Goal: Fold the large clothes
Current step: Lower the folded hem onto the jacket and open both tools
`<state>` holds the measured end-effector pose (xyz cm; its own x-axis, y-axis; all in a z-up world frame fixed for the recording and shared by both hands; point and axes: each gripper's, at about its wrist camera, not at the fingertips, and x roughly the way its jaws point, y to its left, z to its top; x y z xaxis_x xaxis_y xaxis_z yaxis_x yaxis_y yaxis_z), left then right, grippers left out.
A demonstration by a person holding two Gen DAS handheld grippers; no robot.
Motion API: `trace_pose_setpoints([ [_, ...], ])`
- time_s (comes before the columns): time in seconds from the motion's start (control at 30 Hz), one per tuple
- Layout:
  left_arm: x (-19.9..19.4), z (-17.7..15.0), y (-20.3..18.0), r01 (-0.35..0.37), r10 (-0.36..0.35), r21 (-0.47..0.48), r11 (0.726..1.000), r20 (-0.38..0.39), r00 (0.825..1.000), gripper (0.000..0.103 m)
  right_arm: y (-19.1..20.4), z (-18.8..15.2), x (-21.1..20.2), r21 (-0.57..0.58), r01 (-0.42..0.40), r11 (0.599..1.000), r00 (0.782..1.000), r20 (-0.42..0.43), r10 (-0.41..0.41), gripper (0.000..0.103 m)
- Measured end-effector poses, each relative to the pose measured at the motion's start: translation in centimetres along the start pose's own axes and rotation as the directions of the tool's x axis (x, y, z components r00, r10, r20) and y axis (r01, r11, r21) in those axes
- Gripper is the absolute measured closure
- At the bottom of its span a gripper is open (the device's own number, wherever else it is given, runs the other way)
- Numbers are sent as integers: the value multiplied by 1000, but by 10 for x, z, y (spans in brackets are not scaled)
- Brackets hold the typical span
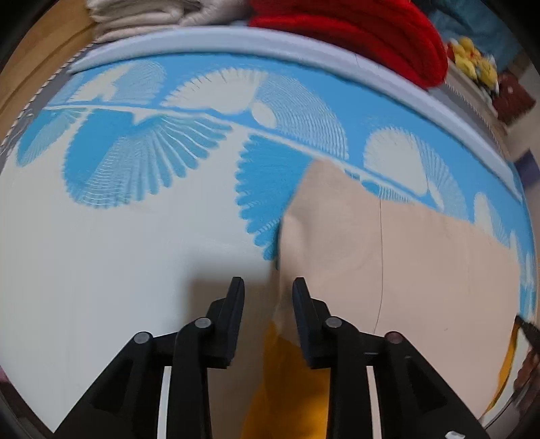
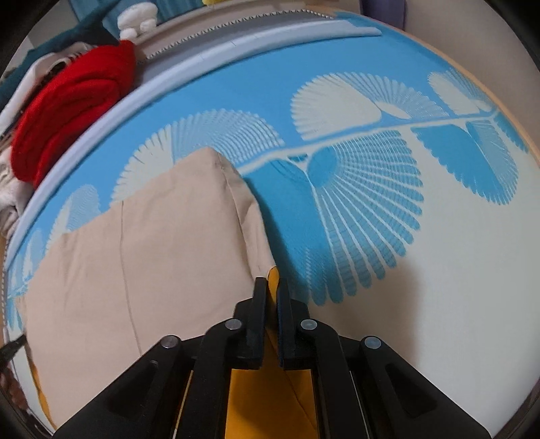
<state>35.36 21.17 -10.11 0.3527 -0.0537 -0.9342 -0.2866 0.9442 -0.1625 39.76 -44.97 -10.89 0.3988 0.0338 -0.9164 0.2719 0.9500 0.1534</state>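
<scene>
Beige cotton garment with yellow lining (image 1: 388,250), large, lies flat on a blue-and-cream fan-patterned sheet (image 1: 141,158) over a bed; laid out flat so that an edge can be lifted and carried across for a fold.

Left wrist view:
- Left tool (image 1: 268,287): jaws parted, no cloth pinched between them. Garment's left edge runs just beside and under the right-hand finger; yellow lining shows below the tips. Judged to be standing over the edge, either to seize it or having let it go; which, I cannot tell.
- Red folded knit (image 1: 354,30) and a cream folded stack (image 1: 141,17) sit beyond the sheet's pale border, apart from the work, likely as finished or waiting pieces.
- Small yellow soft toys (image 1: 472,60), far right.

Right wrist view:
- Right tool (image 2: 272,285): fingers nearly together, clamped on the garment's corner where the yellow lining (image 2: 273,275) turns out. Corner is held so the fabric follows the hand as one sheet.
- Garment (image 2: 152,243) spreads to the left of the tool, a seam running down it; its far corner lies on the sheet.
- Red knit (image 2: 67,108) upper left, past the border.
</scene>
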Motion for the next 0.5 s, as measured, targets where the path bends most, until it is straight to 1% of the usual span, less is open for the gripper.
trace_pose_setpoints([
  [0.03,-11,-2,1,37,-38,11,999,14,999,76,-1,-1,-3,-9,26,1000,1000,2,-26,92],
  [0.1,-20,-6,-5,103,-103,54,993,1,995,77,-5,-2,-13,-19,54,998,998,31,-53,82],
  [0.13,-23,-14,-13,160,-157,113,981,-39,987,77,-6,-4,-21,-24,65,998,997,52,-64,79],
  [0.17,-23,-22,-22,204,-192,167,965,-83,978,77,-5,-5,-29,-38,77,996,995,72,-74,79],
  [0.2,-22,-30,-28,231,-210,204,951,-117,971,76,-4,-7,-37,-65,67,996,994,91,-61,79],
  [0.23,-17,-44,-39,259,-216,271,927,-179,960,76,-1,-10,-46,-105,24,994,995,101,-13,79],
  [0.27,-12,-54,-45,261,-201,310,914,-213,956,76,3,-16,-51,-156,-49,987,994,86,63,79],
  [0.3,-6,-63,-50,255,-177,344,904,-241,954,76,5,-21,-52,-193,-107,975,991,54,120,79],
  [0.33,2,-74,-52,243,-146,373,896,-270,952,76,10,-30,-51,-241,-183,953,982,-8,187,79],
  [0.37,13,-85,-53,218,-96,402,889,-301,949,76,15,-43,-45,-292,-245,924,969,-95,227,79],
  [0.4,21,-93,-52,188,-49,428,884,-315,948,75,18,-56,-37,-338,-256,906,964,-160,213,79],
  [0.43,26,-101,-49,147,9,460,876,-319,948,75,20,-66,-30,-381,-231,896,966,-197,165,79],
  [0.47,25,-103,-48,132,26,466,875,-316,948,75,20,-78,-21,-427,-185,885,969,-228,93,79],
  [0.5,20,-104,-47,130,25,461,878,-315,949,75,17,-88,-14,-460,-147,876,967,-252,30,79],
])
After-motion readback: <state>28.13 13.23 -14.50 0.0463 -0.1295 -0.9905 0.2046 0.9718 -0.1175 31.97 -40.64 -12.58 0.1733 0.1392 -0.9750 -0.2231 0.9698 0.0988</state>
